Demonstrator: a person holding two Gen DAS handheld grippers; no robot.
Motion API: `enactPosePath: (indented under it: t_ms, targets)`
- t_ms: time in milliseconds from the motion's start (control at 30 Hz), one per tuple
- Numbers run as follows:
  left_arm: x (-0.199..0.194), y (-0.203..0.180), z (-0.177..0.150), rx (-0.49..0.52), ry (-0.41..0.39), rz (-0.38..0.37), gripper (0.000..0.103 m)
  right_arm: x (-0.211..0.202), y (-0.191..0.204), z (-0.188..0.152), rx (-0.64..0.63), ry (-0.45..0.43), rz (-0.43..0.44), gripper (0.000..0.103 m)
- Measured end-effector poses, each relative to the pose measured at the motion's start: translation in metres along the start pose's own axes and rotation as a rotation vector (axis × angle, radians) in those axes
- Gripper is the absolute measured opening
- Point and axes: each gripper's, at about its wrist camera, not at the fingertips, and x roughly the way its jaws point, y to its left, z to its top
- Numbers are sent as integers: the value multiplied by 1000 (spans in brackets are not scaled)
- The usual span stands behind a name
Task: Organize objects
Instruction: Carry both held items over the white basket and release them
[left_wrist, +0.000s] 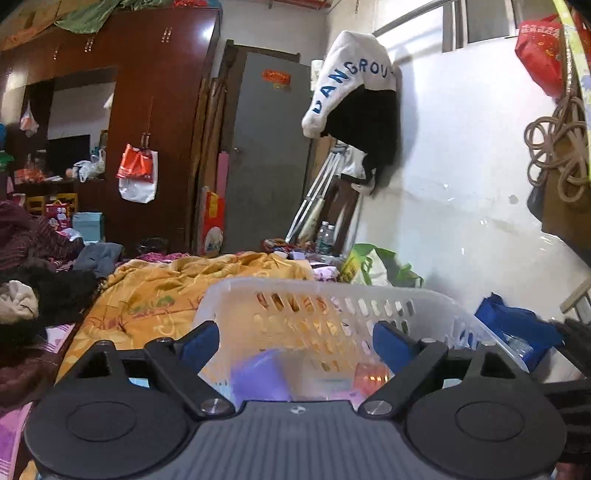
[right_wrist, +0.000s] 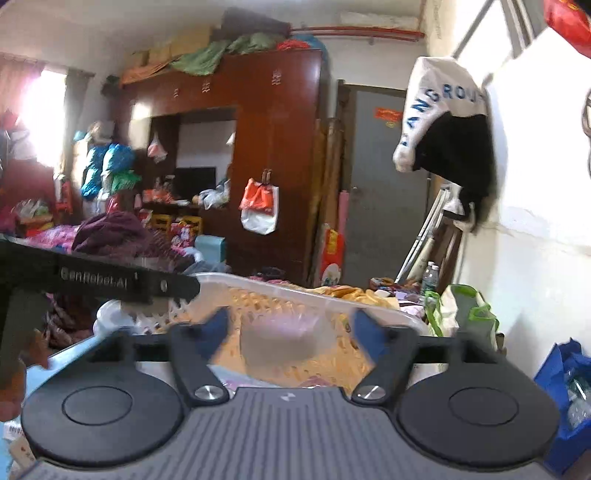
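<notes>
Left tool (left_wrist: 295, 341): jaws wide apart, blue pads (left_wrist: 201, 343) clear of everything; nothing held. Through the gap shows the white slotted basket (left_wrist: 332, 295), far rim at 12 o'clock from the tool and near wall just ahead of the fingertips. No contact visible between pads and basket.

Basket contents, left view: a purple item (left_wrist: 258, 376) at 6 o'clock inside, an orange-red item (left_wrist: 371, 374) toward 4 o'clock. Both blurred; cannot tell what they are.

Basket sits on the bed, on a yellow quilt (left_wrist: 159, 291) that spreads from it toward 10 o'clock. Dark clothes (left_wrist: 40, 295) piled at 9 o'clock. Blue bag (left_wrist: 517, 328) at 3 o'clock of the basket, against the white wall (left_wrist: 461, 184). Green-and-white bag (left_wrist: 373, 264) at 1 o'clock, behind the rim.

Right tool (right_wrist: 291, 334): jaws also spread wide, pads (right_wrist: 218, 328) blurred, nothing between them. Basket (right_wrist: 280, 286) lies ahead, its rim running from 10 o'clock to 2 o'clock. A pale blurred item (right_wrist: 284, 336) shows inside; identity unclear.

Left tool's black body (right_wrist: 92, 280) crosses the right view at 9 o'clock, tip over the basket's left rim.

Background, both views: brown wardrobe (left_wrist: 155, 110) at 11 o'clock, grey door (left_wrist: 269, 147) at 12, a white-and-black garment (left_wrist: 354, 92) hanging on the wall at 1 o'clock.
</notes>
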Motion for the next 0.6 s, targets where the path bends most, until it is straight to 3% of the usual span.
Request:
enactPosePath:
  t_ms: [67, 100, 133, 333, 467, 600]
  targets:
    - [-21, 2, -9, 20, -43, -6, 89, -22, -9, -12, 68, -14, 42, 93]
    - [-38, 4, -17, 25, -76, 1, 89, -34, -13, -20, 99, -24, 64, 102]
    - [-51, 4, -24, 31, -97, 5, 89, -49, -17, -33, 130, -42, 80, 103]
    - [-127, 14, -87, 27, -168, -55, 89, -123, -20, -101, 216, -91, 102, 103]
    - [-141, 22, -124, -11, -138, -82, 85, -124, -12, -97, 173, -69, 83, 103]
    - [-132, 20, -130, 12, -121, -59, 79, -107, -9, -89, 185, -45, 97, 103]
